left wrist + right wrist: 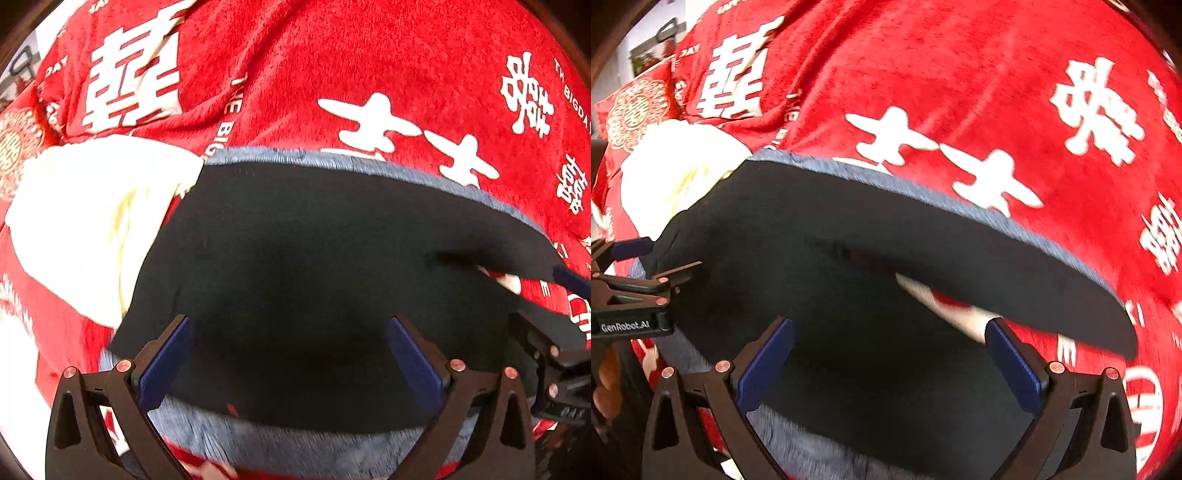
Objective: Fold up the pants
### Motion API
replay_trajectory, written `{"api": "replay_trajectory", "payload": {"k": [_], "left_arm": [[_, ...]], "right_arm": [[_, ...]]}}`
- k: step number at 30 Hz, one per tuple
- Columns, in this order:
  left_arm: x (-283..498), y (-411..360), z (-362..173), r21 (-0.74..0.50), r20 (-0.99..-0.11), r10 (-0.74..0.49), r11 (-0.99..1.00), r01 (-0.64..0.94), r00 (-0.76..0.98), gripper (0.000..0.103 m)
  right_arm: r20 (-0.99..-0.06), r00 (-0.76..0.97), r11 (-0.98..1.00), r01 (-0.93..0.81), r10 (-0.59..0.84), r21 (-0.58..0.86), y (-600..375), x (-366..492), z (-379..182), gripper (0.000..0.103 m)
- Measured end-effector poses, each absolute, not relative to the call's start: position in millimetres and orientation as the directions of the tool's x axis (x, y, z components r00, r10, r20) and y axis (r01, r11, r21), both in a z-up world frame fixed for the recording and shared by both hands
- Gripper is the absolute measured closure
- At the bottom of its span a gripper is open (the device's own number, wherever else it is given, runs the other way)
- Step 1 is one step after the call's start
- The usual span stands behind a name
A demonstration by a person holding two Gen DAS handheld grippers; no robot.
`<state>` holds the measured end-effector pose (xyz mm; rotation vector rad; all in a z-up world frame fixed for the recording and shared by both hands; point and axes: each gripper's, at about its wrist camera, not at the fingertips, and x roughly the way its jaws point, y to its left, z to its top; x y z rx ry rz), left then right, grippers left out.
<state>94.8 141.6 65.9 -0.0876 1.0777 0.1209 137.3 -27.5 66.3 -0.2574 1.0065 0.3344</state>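
One pair of dark pants [295, 258], one red blanket [332, 74], one white cloth [85, 221], perhaps one red cushion [639, 107], two grippers [291, 362] [892, 363].

Left claw [290, 363]: two matte black fingers [110, 417], each a forked, Y-shaped frame with triangular cut-outs. Dark blue flat pads [166, 363] line the inner faces. Small copper-coloured round screw heads [123, 365] sit at the finger joints, two per finger.

Right claw [888, 365]: same build, with black frames, blue pads [764, 367] and copper screws [1056, 367].

In the right wrist view, the left claw's black side body carries white lettering "GenRobot.AI" [625, 326]. Fingertips of a person's hand [605, 391] show at the left edge, blurred.
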Motion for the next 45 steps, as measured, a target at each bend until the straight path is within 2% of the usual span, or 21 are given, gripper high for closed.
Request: {"api": "replay_trajectory", "payload": {"k": [10,22,30,35,37,42,43,44,45], "left_arm": [[175.0,167.7,36.5,-0.020,-0.922,0.019,0.995,-0.095,0.387,0.000],[231.6,177.1,7.2,-0.040,-0.936,-0.016,0.997,-0.062,0.351,0.000],[241.1,179.4,-0.3,-0.031,-0.935,-0.019,0.999,-0.026,0.355,0.000],[243.0,182.9,3.0,-0.055,-0.932,-0.040,0.998,-0.031,0.361,0.000],[243.4,184.2,4.5,-0.061,-0.930,-0.046,0.998,-0.030,0.365,0.000],[244.5,183.3,-0.8,-0.041,-0.930,-0.035,0.999,-0.010,0.367,0.000],[244.1,182.6,-1.3,-0.034,-0.928,-0.029,0.999,-0.007,0.371,0.000],[244.3,182.2,-1.3,-0.034,-0.927,-0.029,0.999,-0.007,0.373,0.000],[244.4,182.8,-1.1,-0.038,-0.926,-0.033,0.999,-0.008,0.376,0.000]], "right_arm": [[-0.904,0.347,0.814,-0.580,0.251,0.003,11.5,248.8,31.9,0.000],[-0.947,0.226,0.739,-0.674,0.227,0.016,48.8,328.8,-21.1,0.000],[-0.959,0.027,0.655,-0.736,0.282,0.172,53.3,361.8,-44.7,0.000],[-0.950,-0.010,0.606,-0.768,0.314,0.208,51.7,360.1,-42.6,0.000],[-0.941,-0.019,0.561,-0.799,0.337,0.217,54.4,354.3,-38.9,0.009],[-0.931,-0.032,0.546,-0.803,0.362,0.240,59.8,364.1,-45.5,0.011],[-0.926,-0.036,0.540,-0.804,0.375,0.250,61.0,365.2,-43.7,0.019],[-0.920,-0.039,0.527,-0.810,0.390,0.258,62.1,364.1,-39.4,0.043],[-0.919,-0.033,0.518,-0.818,0.392,0.251,64.5,360.8,-35.1,0.059]]}}
